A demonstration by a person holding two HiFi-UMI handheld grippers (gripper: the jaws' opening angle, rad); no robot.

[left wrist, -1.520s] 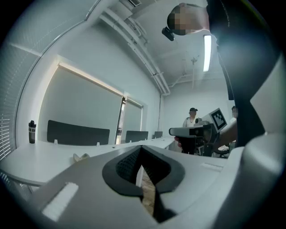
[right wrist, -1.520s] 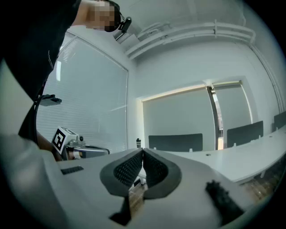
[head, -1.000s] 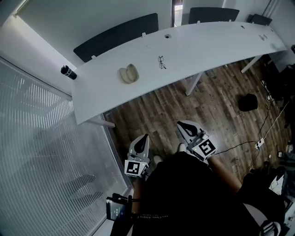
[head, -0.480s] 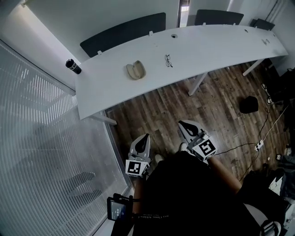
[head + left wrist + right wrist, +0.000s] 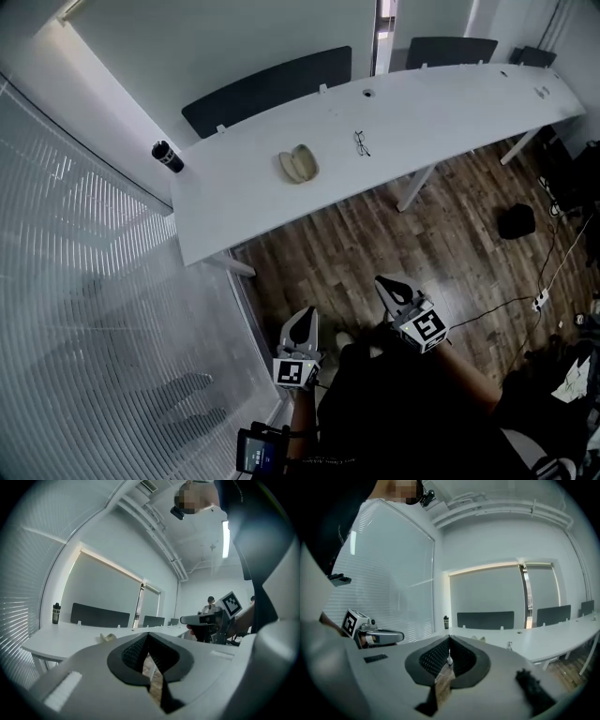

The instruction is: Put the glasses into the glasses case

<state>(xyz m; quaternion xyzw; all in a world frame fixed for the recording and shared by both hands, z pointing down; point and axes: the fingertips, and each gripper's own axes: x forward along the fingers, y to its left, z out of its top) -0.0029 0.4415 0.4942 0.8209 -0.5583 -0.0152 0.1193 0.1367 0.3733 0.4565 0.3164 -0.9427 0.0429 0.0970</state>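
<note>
An open beige glasses case [image 5: 299, 164] lies on the long white table [image 5: 441, 103], with dark-framed glasses [image 5: 362, 142] a short way to its right. Both grippers are held low over the wooden floor, well short of the table's near edge. My left gripper [image 5: 305, 315] and my right gripper [image 5: 383, 279] point toward the table, jaws closed tip to tip with nothing between them. The left gripper view shows the case [image 5: 108, 638] far off on the table. In the right gripper view the case [image 5: 478, 639] and the glasses [image 5: 509, 645] are small and distant.
A dark bottle [image 5: 168, 157] stands at the table's far left corner. Dark chairs [image 5: 267, 86] line the table's far side. A wall of blinds [image 5: 84, 309] runs along the left. A black bag [image 5: 516, 222] and cables [image 5: 553, 272] lie on the wood floor at right.
In the head view the table, case and glasses now sit lower and further right, and both grippers sit lower in the picture. Neither gripper has changed state.
</note>
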